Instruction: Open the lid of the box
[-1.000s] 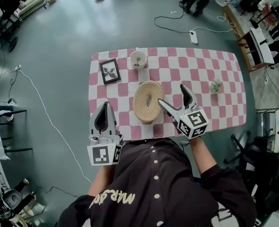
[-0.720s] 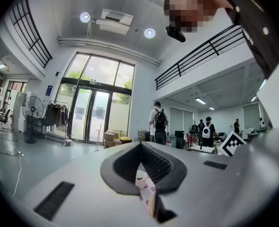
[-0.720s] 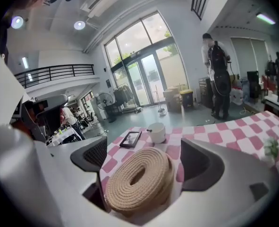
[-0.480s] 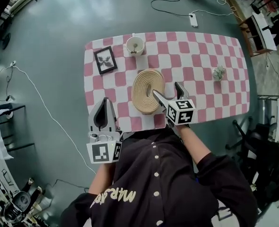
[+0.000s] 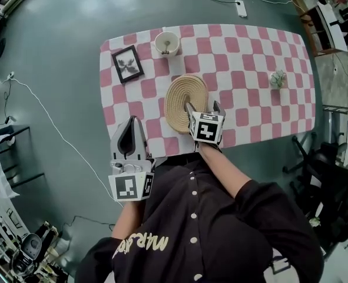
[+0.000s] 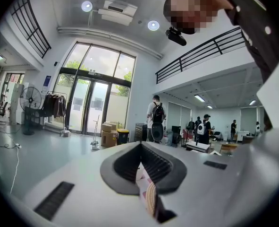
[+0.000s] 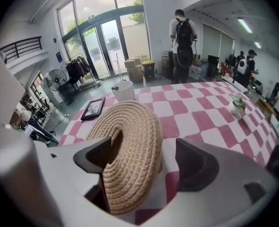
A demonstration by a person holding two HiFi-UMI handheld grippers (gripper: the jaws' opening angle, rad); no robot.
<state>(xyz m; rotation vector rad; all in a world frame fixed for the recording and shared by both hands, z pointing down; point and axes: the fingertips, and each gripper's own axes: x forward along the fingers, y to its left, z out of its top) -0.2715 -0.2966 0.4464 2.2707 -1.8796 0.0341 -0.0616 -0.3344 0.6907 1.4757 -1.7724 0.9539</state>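
Right gripper (image 7: 146,157): fingers closing around near rim of woven lid (image 7: 134,126) — not gripping yet.
Left gripper (image 6: 144,174): fingers clenched, empty.
Risk: shallow bite — lid slips free.

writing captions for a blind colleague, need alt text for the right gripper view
The right gripper straddles the near rim of a round woven straw-coloured lid, its dark jaws closing with one over the lid's central dip and one outside. Behind, on a pink-and-white checked tablecloth, are a white cup, a black picture frame and a small potted plant.
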